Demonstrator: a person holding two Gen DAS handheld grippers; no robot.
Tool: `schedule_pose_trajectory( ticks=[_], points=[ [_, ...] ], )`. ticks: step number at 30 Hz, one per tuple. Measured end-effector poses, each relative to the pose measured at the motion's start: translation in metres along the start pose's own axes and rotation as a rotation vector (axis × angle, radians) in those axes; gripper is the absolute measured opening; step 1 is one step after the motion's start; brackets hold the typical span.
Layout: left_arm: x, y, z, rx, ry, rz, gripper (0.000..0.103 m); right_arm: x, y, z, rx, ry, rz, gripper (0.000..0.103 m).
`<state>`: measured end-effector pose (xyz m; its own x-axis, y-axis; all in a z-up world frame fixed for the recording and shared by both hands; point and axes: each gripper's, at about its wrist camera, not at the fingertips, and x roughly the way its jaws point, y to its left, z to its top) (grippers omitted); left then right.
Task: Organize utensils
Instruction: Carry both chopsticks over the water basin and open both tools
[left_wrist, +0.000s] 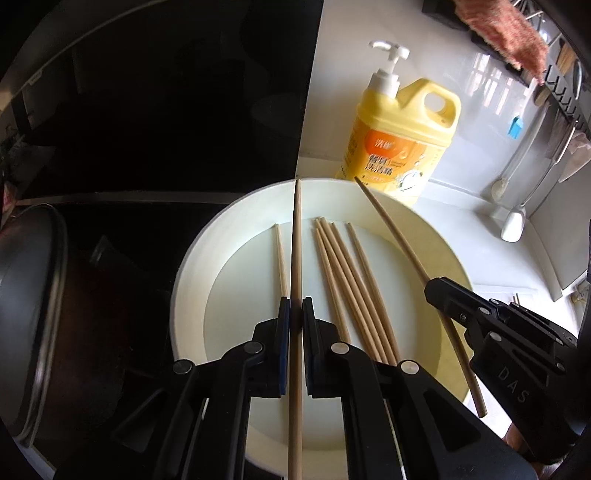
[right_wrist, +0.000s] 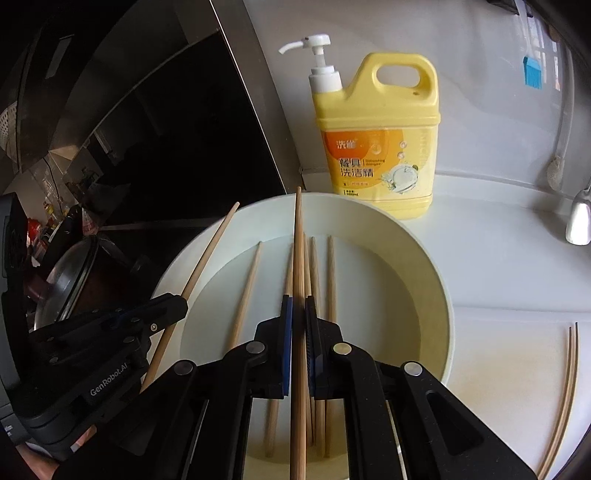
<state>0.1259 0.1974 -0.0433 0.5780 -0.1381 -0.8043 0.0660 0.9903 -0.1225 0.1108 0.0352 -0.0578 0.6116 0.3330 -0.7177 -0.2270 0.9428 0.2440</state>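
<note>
On the white kitchen surface (right_wrist: 498, 280) sits a round white basin (right_wrist: 417, 236) of loose wooden chopsticks (right_wrist: 330, 280). Each hand-held gripper, left (left_wrist: 295, 314) and right (right_wrist: 298, 314), clamps one chopstick above it. Next, probably, pairing them beside the two chopsticks (right_wrist: 567, 387) lying outside the basin.

White counter (right_wrist: 498, 266), a white basin (right_wrist: 436, 273) resting on it, yellow detergent bottle (right_wrist: 376, 147) standing just behind the basin, a pair of chopsticks (right_wrist: 567, 391) lying on the counter to the basin's right
</note>
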Motion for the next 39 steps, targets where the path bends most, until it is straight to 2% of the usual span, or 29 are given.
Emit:
schedule_pose_trajectory(
  ticks=[11,19,24,27,29,31,34,37,39],
  points=[
    [0.038,0.004,-0.002,0.008,0.071,-0.016,0.007,0.044,-0.006,-0.004,0.038,0.096,-0.021,0.007],
    [0.05,0.007,-0.008,0.01,0.118,-0.007,0.008,0.056,-0.011,-0.007,0.045,0.132,-0.023,0.007],
    [0.05,0.008,-0.01,0.006,0.118,0.009,0.008,0.055,-0.012,-0.01,0.042,0.149,-0.028,0.007],
    [0.047,0.008,-0.011,0.006,0.117,0.019,0.022,0.054,-0.014,-0.009,0.047,0.15,-0.036,0.009],
    [0.043,0.01,-0.012,0.002,0.107,0.034,0.045,0.05,-0.014,-0.009,0.049,0.137,-0.045,0.018],
    [0.038,0.012,-0.012,-0.009,0.089,0.04,0.057,0.043,-0.015,-0.008,0.051,0.122,-0.044,0.022],
    [0.031,0.013,-0.013,-0.012,0.078,0.055,0.061,0.036,-0.017,-0.008,0.05,0.115,-0.051,0.028],
    [0.025,0.015,-0.014,-0.022,0.074,0.065,0.072,0.029,-0.017,-0.01,0.048,0.112,-0.057,0.034],
    [0.022,0.015,-0.014,-0.023,0.072,0.069,0.072,0.025,-0.016,-0.012,0.043,0.11,-0.056,0.038]
  ],
)
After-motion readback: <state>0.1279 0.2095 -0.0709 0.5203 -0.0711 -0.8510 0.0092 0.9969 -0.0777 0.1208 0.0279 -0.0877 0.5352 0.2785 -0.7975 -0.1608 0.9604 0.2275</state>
